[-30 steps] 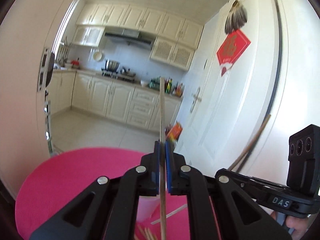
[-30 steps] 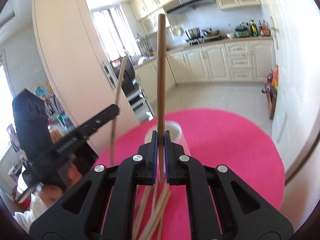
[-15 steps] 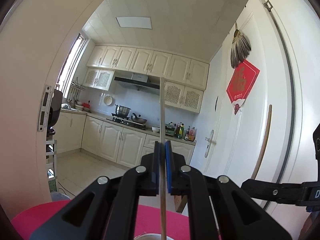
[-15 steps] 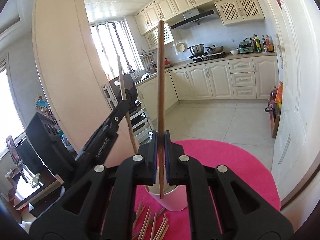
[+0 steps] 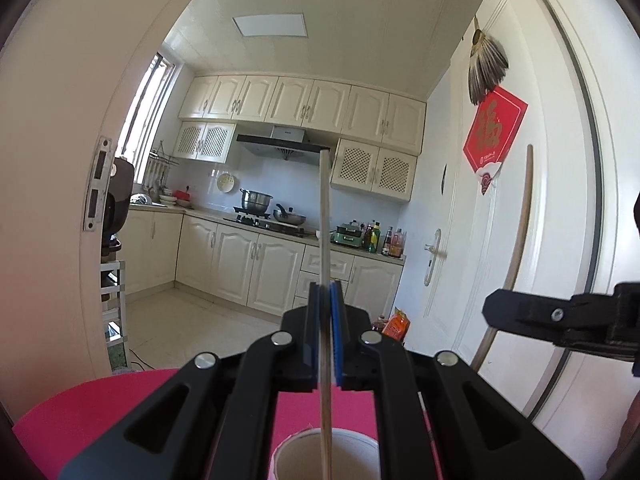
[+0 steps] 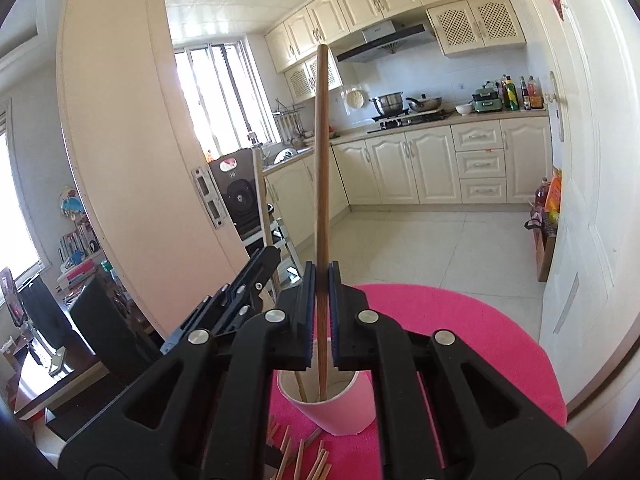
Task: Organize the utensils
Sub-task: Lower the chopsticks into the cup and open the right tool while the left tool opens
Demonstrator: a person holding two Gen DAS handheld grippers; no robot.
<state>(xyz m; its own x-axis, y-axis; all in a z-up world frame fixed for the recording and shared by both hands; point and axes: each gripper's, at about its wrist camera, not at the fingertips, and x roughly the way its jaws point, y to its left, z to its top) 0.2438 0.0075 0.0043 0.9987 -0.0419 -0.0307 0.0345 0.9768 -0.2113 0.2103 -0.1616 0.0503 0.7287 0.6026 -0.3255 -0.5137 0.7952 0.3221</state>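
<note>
you held a two-finger gripper in each hand above a round pink table (image 6: pixel 500 344). your left gripper (image 5: pixel 326 332) was pinched tight on a pale chopstick (image 5: pixel 325 240), standing upright, its lower end already dipping into the white-rimmed cup (image 5: pixel 352 446) just below. your right gripper (image 6: pixel 320 316) was clamped on a darker brown chopstick (image 6: pixel 322 160), also upright, its tip inside the same pink cup (image 6: pixel 340 412). more loose chopsticks (image 6: pixel 304 460) lay scattered on the table right beside the cup's base. these sticks looked light, thin and rigid, likely smooth enough to swivel between the pads, so gripping near the middle, as you did, seemed best for keeping them vertical. the cup appeared to be light paper and could tip easily if a stick leaned hard on its rim.
</note>
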